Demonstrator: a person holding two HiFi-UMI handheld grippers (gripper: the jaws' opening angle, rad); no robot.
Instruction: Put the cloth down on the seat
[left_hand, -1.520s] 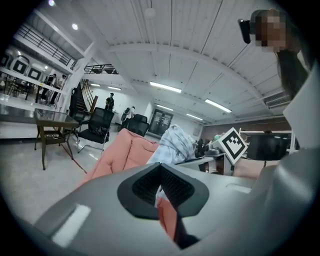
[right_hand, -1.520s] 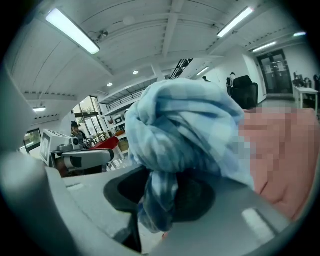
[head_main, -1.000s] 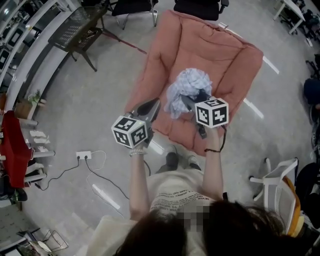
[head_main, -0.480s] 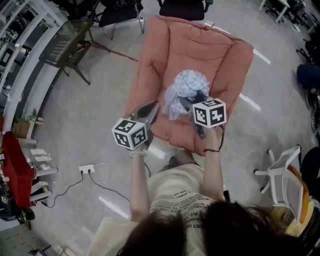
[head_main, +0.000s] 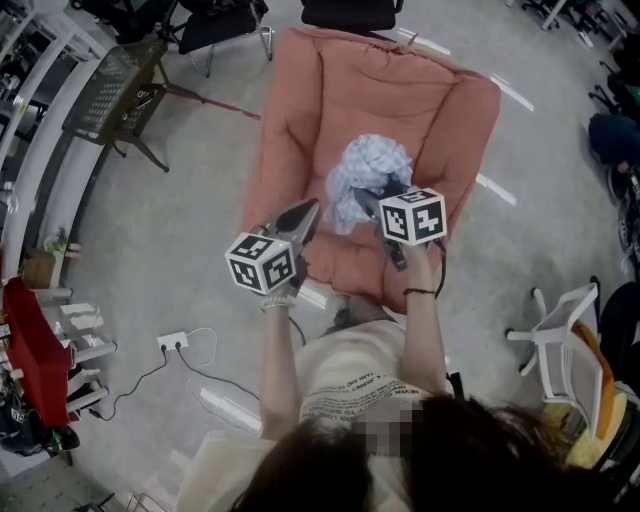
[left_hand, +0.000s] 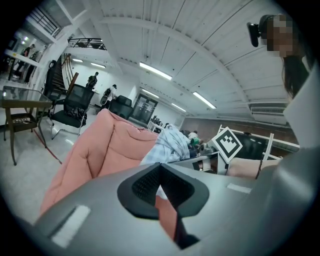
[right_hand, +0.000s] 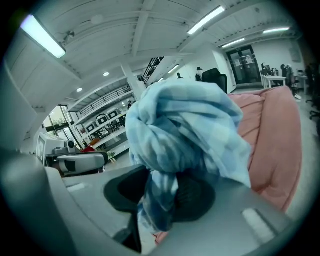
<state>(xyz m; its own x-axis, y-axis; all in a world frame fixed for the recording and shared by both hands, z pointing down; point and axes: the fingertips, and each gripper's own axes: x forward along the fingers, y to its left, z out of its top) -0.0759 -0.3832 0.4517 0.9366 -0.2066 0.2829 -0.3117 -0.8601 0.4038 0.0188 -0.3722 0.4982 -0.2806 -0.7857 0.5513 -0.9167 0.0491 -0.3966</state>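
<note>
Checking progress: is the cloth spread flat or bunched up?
Bunched up: the cloth is a crumpled wad pinched by the right gripper.

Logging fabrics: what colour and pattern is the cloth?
The cloth is pale blue-and-white check; right gripper view shows it best.

No legible text in any view. Print on shirt (head_main: 350, 392): few dark lines, too small/blurred to read. On left gripper (head_main: 304, 214) the cube (head_main: 262, 263), & on right gripper (head_main: 366, 200) its cube (head_main: 413, 216): b/w square marker patterns only, no letters/nos.
</note>
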